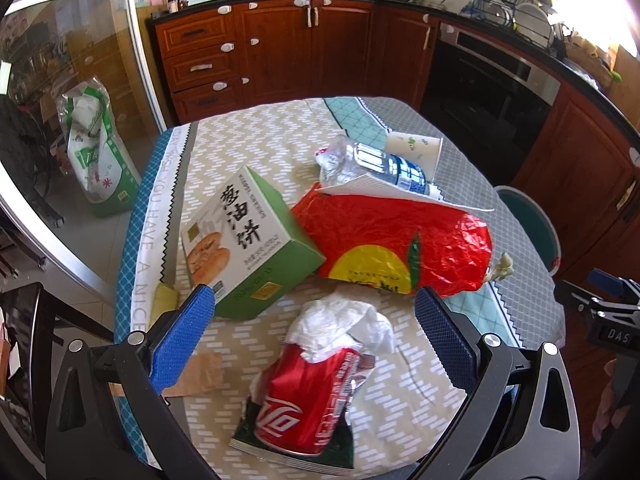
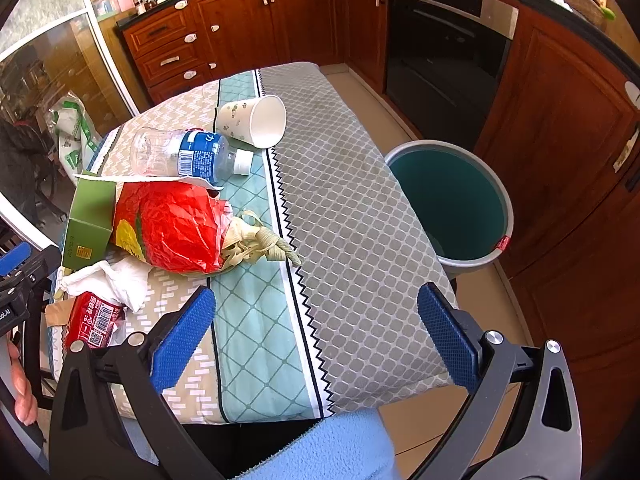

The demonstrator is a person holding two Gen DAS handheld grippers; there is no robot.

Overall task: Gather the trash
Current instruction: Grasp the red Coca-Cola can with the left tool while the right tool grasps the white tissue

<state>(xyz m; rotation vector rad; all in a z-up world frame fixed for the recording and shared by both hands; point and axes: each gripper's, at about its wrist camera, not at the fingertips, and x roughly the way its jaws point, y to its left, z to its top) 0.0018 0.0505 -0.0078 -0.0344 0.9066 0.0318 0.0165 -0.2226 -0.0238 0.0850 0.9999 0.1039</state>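
Observation:
Trash lies on the clothed table point(image 2: 352, 216). A crushed red cola can point(image 1: 308, 400) lies near me with a crumpled white tissue point(image 1: 340, 326) at its top, between the fingers of my open left gripper point(image 1: 316, 304). Behind are a green food box point(image 1: 248, 240), a red plastic bag point(image 1: 400, 240), a clear plastic bottle point(image 2: 188, 156) and a white paper cup point(image 2: 256, 120) on its side. My right gripper point(image 2: 316, 308) is open and empty over the table's near right part. A teal bin point(image 2: 452, 204) stands on the floor to the right of the table.
Wooden kitchen cabinets point(image 1: 280, 48) and a black oven point(image 2: 444, 52) run behind the table. A glass door point(image 1: 60, 100) with a green and white bag point(image 1: 96, 148) behind it is at the left. Pale husk strips point(image 2: 256, 240) spill from the red bag.

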